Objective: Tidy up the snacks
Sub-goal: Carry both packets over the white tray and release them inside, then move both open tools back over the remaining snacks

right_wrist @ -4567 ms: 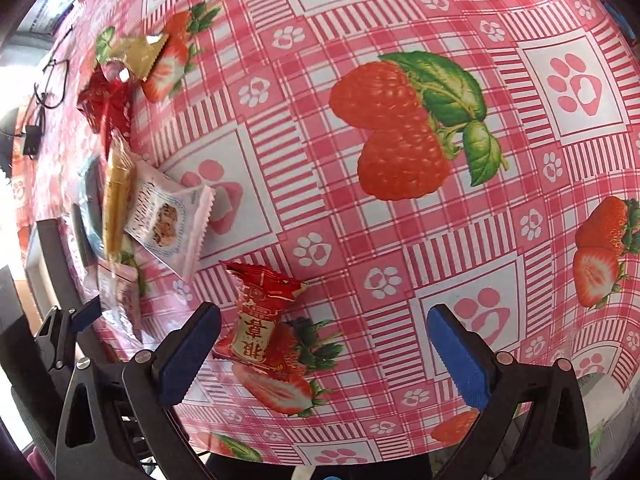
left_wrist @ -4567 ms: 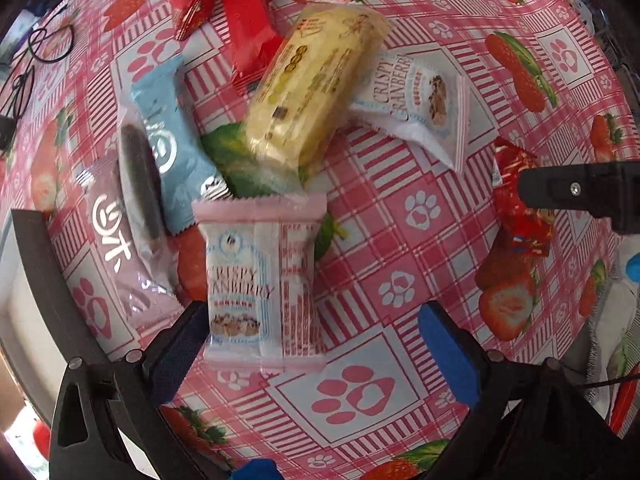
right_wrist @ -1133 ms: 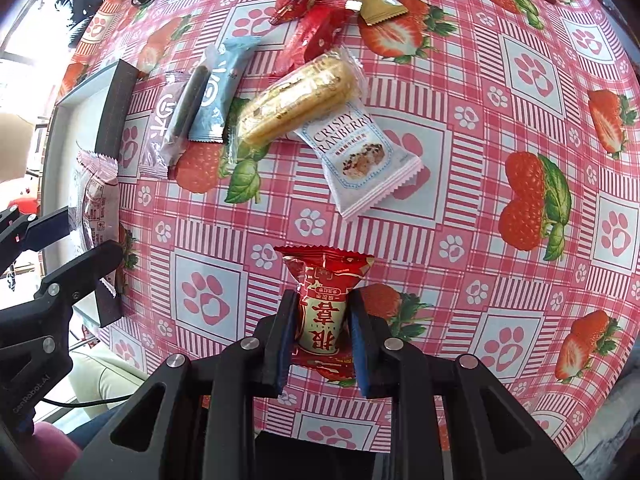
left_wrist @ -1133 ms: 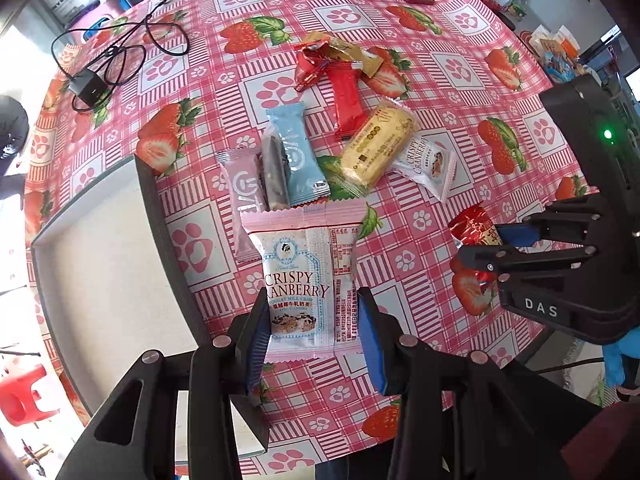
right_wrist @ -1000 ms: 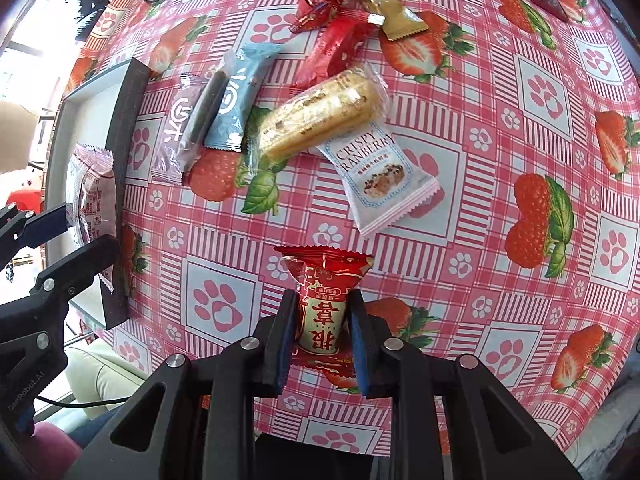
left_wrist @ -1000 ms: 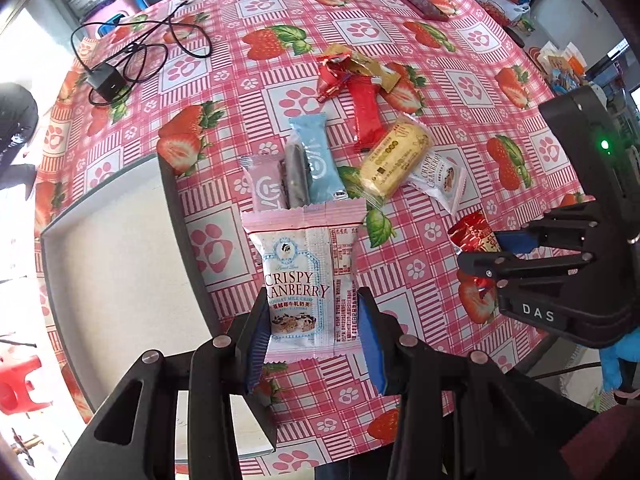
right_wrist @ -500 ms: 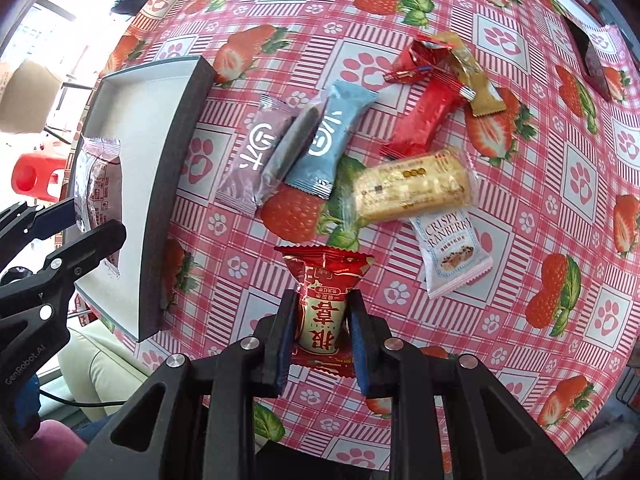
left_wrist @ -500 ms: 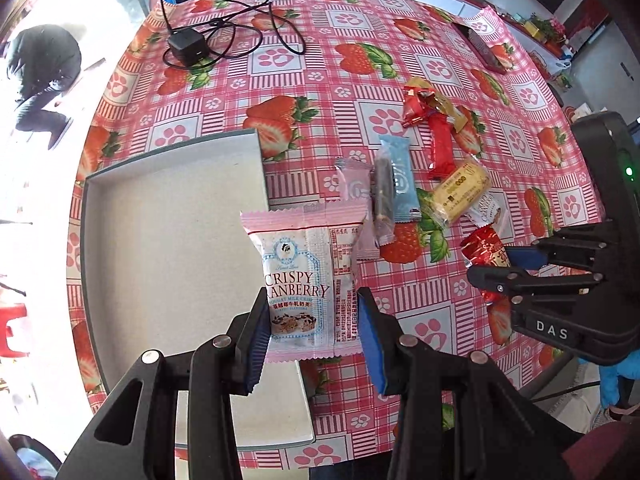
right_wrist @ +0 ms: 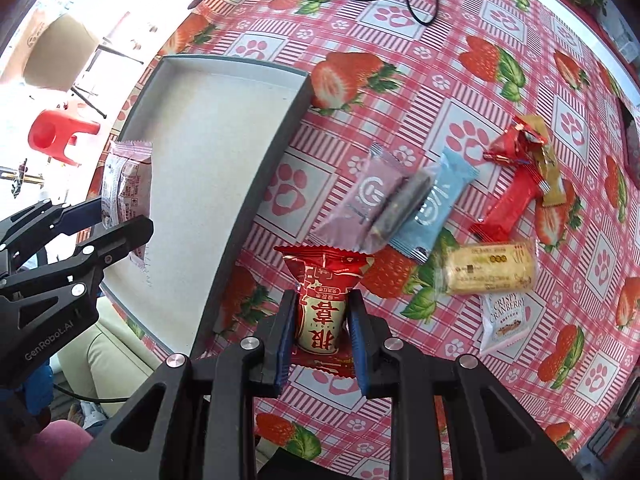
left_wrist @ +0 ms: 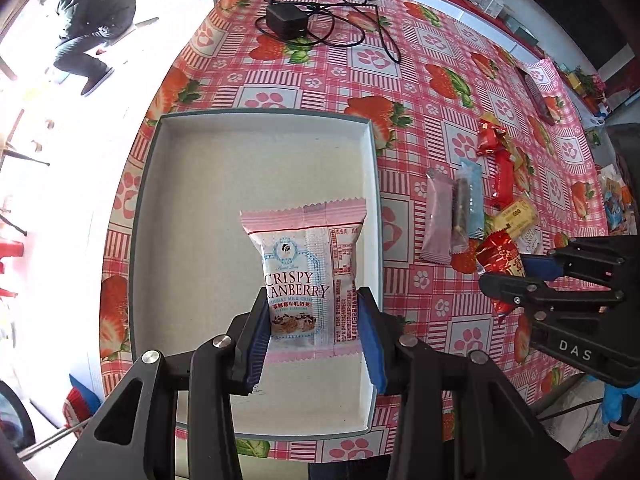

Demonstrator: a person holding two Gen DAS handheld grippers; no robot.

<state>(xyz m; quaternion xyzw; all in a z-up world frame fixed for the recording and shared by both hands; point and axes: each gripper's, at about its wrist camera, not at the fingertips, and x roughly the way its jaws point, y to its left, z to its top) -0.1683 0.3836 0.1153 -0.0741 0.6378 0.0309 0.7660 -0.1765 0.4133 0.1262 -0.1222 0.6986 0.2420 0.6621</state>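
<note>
The left gripper [left_wrist: 314,332] pinches a pink-and-white cranberry snack packet [left_wrist: 304,276] above the grey-rimmed white tray [left_wrist: 256,114]. The right gripper [right_wrist: 320,336] clamps a red foil snack packet [right_wrist: 324,300] over the tabletop [right_wrist: 400,40].

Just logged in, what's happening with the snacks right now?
A person holds a gripper in each hand. The left gripper is shut on a pink cranberry crisp packet, held above the grey tray, which has nothing lying in it. The right gripper clamps a red snack packet over the tablecloth. Several other snacks lie loose beside the tray.
</note>
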